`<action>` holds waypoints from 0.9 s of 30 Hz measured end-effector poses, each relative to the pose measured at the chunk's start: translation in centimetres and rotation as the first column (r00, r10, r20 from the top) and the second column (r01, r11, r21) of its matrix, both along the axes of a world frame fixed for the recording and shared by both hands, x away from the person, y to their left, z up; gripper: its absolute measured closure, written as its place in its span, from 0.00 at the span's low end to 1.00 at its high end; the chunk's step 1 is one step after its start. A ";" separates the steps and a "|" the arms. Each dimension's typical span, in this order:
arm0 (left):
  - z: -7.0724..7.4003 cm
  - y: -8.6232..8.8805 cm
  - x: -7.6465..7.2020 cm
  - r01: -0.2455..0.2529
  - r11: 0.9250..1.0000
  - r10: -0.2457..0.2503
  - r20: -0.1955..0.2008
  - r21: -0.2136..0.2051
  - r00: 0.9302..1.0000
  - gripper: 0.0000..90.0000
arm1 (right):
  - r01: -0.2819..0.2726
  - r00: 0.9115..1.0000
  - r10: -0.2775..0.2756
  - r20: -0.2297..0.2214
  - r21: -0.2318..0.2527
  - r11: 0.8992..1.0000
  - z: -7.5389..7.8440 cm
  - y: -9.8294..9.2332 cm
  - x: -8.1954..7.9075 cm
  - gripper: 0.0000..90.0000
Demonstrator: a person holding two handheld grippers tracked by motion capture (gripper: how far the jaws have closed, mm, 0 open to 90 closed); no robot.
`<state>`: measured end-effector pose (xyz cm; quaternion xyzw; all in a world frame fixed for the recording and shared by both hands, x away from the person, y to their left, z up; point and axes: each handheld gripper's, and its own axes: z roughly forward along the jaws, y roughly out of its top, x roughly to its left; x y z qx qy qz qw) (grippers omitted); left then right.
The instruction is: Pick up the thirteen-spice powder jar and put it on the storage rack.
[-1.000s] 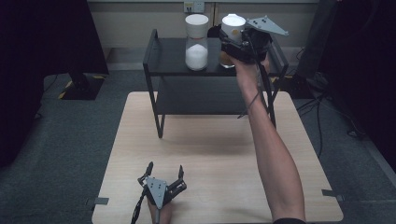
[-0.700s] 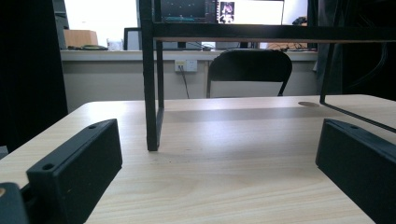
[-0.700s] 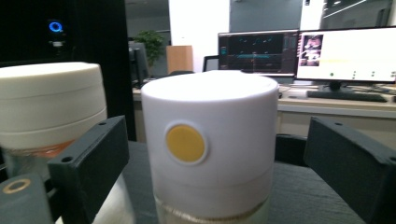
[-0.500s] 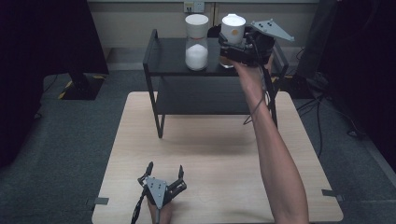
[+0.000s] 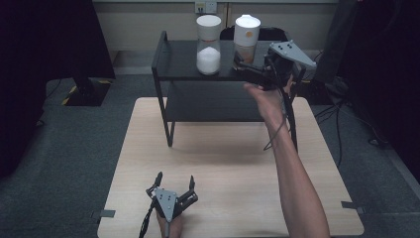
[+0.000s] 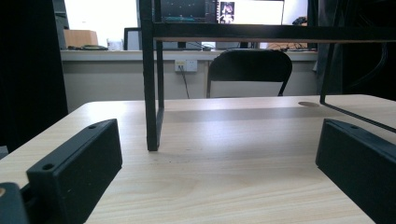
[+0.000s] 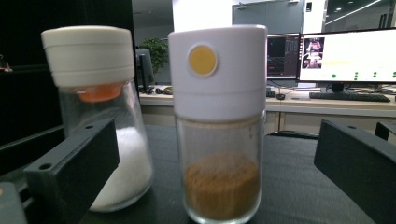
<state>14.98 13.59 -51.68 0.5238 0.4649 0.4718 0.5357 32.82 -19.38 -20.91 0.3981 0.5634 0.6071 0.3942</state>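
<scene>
Pale wooden table (image 5: 228, 148) on grey carpet, dim room, monitors lit far behind. Black two-level rack (image 5: 166, 64) stood at the table's far edge. On its top shelf: two glass shakers side by side, just apart. Left one, the white-powder jar (image 5: 208, 45), capped in white with an orange insert under the lid. Right one, the brown-powder jar (image 5: 246, 35), upright, white cap with a round yellow dot, about a third full of brown grains. Right gripper (image 5: 255, 69) held level at the shelf's near right, aimed at the brown-powder jar; jaws had just been opening, stood wide apart, jar ahead between them but untouched, nothing gripped. Left gripper (image 5: 174, 182) rested low on the table's near edge, jaws spread wide, empty, pointed at the rack's front leg (image 6: 152, 93).
</scene>
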 end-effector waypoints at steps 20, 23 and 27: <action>0.0 0.0 0.0 0.000 1.000 0.000 0.001 -0.001 1.000 0.00 | -0.048 0.997 0.050 0.053 -0.031 0.998 -6.3 -1.8 -6.1 0.00; 0.0 0.0 0.0 0.000 1.000 0.000 0.000 0.000 1.000 0.00 | -0.039 0.998 0.041 0.051 -0.043 0.998 -7.7 -1.9 -7.1 0.00; 0.0 0.0 0.0 -0.001 1.000 0.001 0.001 -0.001 1.000 0.00 | -0.037 0.998 0.040 0.055 -0.052 0.998 -9.5 -2.2 -8.3 0.00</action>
